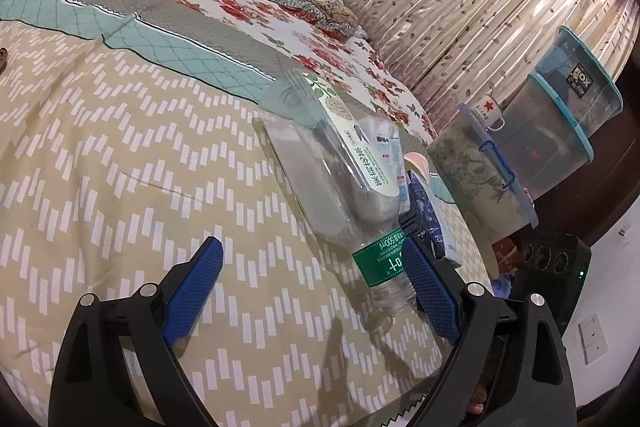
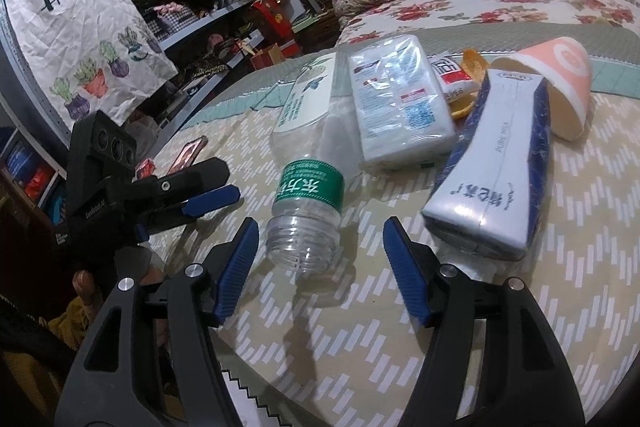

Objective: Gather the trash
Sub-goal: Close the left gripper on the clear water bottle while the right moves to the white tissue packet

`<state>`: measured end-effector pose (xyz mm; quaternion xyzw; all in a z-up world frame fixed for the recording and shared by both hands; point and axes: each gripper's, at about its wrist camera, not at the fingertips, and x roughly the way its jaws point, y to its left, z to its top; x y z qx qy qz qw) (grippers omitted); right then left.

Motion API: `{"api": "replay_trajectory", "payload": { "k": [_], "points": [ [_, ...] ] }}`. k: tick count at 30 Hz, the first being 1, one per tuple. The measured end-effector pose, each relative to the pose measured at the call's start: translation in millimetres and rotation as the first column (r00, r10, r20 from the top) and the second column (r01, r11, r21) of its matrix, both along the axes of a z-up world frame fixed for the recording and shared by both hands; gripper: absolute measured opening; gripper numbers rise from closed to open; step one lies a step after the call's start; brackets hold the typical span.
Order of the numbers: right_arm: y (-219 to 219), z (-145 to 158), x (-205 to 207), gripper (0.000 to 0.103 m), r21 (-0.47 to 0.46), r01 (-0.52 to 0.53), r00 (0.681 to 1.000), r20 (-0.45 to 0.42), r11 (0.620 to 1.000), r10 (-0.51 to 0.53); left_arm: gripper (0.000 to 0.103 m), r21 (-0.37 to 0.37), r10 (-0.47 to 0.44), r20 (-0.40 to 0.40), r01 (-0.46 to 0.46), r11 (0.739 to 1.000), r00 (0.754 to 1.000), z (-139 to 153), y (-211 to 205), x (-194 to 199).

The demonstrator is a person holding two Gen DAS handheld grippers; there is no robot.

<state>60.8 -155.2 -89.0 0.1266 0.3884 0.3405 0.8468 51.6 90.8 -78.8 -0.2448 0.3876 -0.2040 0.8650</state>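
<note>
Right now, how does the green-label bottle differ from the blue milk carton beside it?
The bottle is clear, round plastic with a green band; the milk carton is opaque, blue and white, with flat sides. The bottle looks empty and ribbed, while the carton looks squashed in the middle. The bottle lies nearer the left gripper; the carton lies beside the pink cup. Both lie on their sides on the bed.

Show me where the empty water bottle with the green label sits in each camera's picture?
Left wrist view: the water bottle lies lower right of centre, beside the right-hand fingertip.
Right wrist view: the water bottle lies at centre, just ahead of the open fingers.
Shared landmark: the blue milk carton next to it.
</note>
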Motion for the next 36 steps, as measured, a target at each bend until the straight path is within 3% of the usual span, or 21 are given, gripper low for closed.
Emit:
{"api": "replay_trajectory", "payload": {
  "k": [5,11,22,25,30,34,36],
  "points": [
    [25.2,2.8,-10.1,0.067,-0.091,-0.071,0.996,0.040,0.993,0.075,0.087,0.016,0.014,0.038,-0.015,1.000,0.999,15.4,9.8,-1.2],
    [44.0,7.9,-24.0,0.068,-0.113,-0.172,0.977,0.109,0.979,0.185,0.088,0.026,0.021,0.048,-0.022,0.999,0.999,32.9,13.2,5.7],
    [-2.5,16.5,-21.4,0.070,0.105,-0.074,0.992,0.113,0.992,0.062,0.092,0.111,-0.070,-0.005,0.070,0.991,0.998,29.4,-35.4,29.3],
    [-26.1,17.7,-21.7,0.071,0.187,-0.016,0.993,0.114,0.982,-0.005,0.093,0.130,-0.073,-0.018,0.075,0.989,0.997,26.8,-45.9,33.8],
    [-55.7,8.3,-8.7,0.070,0.309,0.070,0.996,0.025,0.948,-0.081,0.093,0.183,-0.089,-0.027,0.092,0.979,0.996,20.9,-69.4,37.3],
    [-59.8,7.2,-5.0,0.069,0.310,0.076,0.996,0.022,0.948,-0.087,0.095,0.230,-0.081,-0.021,0.084,0.970,0.996,17.2,-83.8,37.0],
    [-62.7,6.6,-2.1,0.069,0.322,0.077,0.996,0.013,0.944,-0.086,0.095,0.219,-0.074,-0.030,0.078,0.973,0.997,15.0,-83.6,39.3]
  ]
}}
